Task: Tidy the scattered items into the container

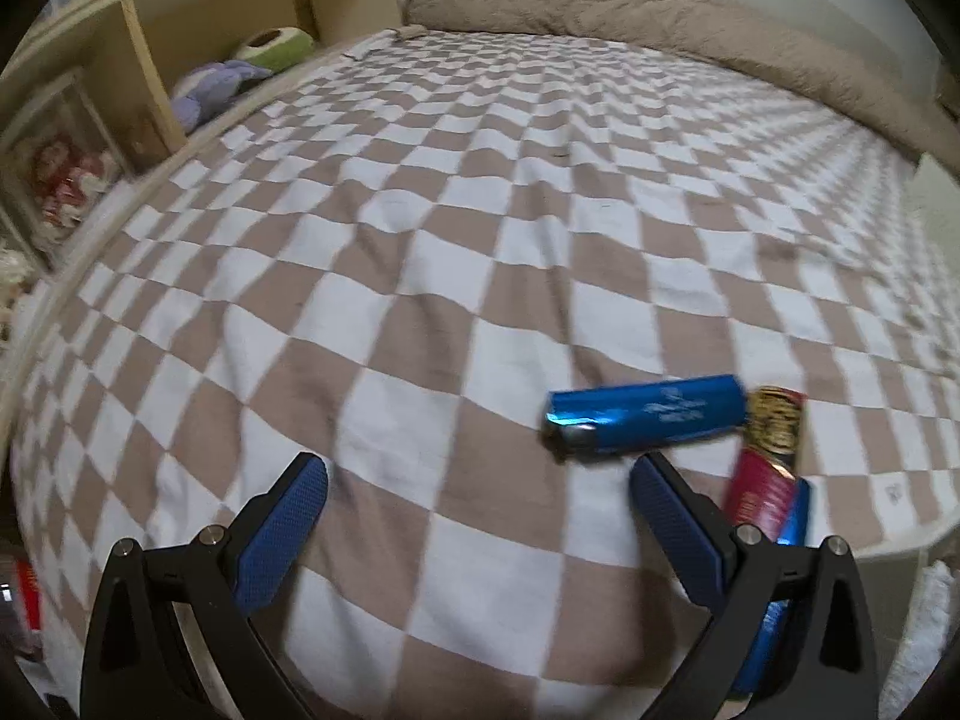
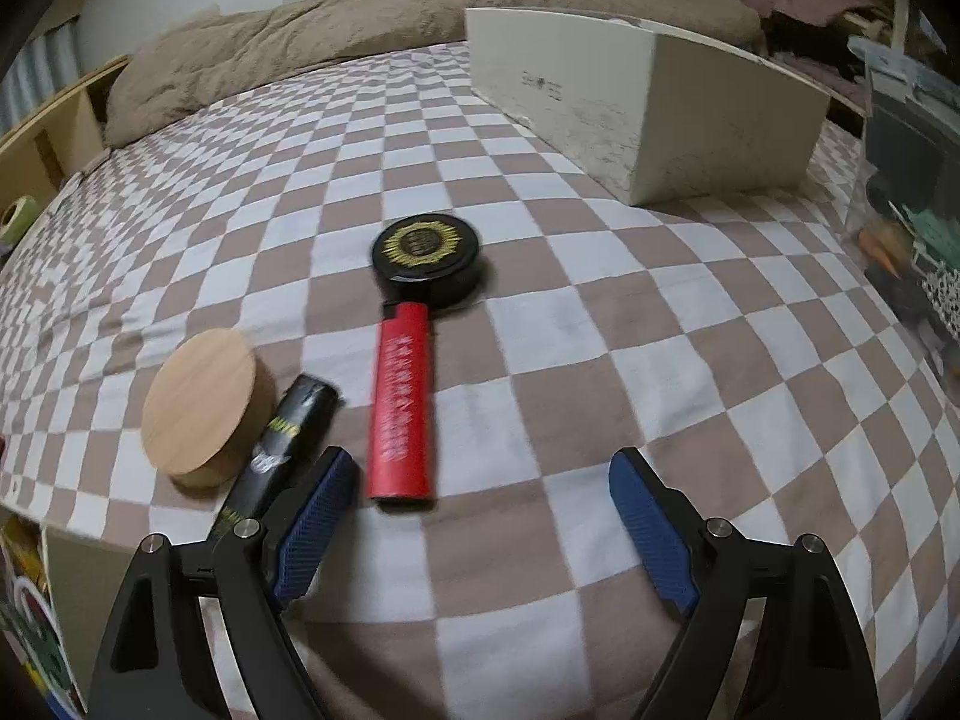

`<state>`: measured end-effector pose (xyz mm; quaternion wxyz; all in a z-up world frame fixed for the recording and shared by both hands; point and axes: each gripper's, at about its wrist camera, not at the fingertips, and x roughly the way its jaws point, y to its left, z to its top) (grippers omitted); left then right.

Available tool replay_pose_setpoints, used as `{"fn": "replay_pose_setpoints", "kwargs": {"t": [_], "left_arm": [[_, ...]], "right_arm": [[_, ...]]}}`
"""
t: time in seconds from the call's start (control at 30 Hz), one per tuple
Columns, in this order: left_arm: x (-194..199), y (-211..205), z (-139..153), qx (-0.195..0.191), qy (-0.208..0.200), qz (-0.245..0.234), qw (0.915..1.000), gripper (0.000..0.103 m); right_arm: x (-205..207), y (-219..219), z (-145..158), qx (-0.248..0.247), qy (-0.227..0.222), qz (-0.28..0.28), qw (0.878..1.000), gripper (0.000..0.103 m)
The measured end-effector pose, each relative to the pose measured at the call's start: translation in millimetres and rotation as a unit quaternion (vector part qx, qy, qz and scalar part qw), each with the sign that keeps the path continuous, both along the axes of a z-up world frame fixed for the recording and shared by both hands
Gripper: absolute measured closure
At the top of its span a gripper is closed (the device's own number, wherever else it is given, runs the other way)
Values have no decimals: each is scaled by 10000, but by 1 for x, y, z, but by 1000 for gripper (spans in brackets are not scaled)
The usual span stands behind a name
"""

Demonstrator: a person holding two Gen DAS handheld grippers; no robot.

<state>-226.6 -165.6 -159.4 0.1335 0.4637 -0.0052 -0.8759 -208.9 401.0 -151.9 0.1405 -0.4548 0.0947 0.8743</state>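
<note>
In the left wrist view my left gripper is open and empty above the checkered bed. A blue lighter lies just beyond its right finger, a red and gold packet beside it. In the right wrist view my right gripper is open and empty. A red lighter lies just ahead between its fingers. A black round tin sits beyond the lighter. A round wooden lid and a black tube lie at the left. A white box container stands far right.
A brown blanket is bunched at the head of the bed. A wooden shelf with soft toys runs along the left bed edge. Clutter in a clear bag lies off the bed at the right.
</note>
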Motion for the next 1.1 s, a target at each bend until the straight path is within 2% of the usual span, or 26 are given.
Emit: {"fn": "replay_pose_setpoints", "kwargs": {"t": [0.27,0.67,0.77,0.87,1.0,1.1], "left_arm": [[-11,-8,0,-130,100,95,9998,0],[-22,-15,-5,-96,71,108,9999,0],[-17,-9,-5,-31,103,-108,9999,0],[-12,0,-5,11,89,-402,9992,0],[-14,9,-4,346,48,-796,9962,0],[-19,17,-4,323,33,-993,9945,1]], "right_arm": [[-4,21,0,-181,19,-366,9992,16],[-15,46,-3,-197,-76,-744,9970,14],[-17,45,-7,-152,-100,-702,9974,8],[-18,41,-7,-19,-129,-676,9976,7],[-15,41,-7,-49,-64,-676,9977,6],[-15,39,-8,49,-67,-678,9977,5]]}}
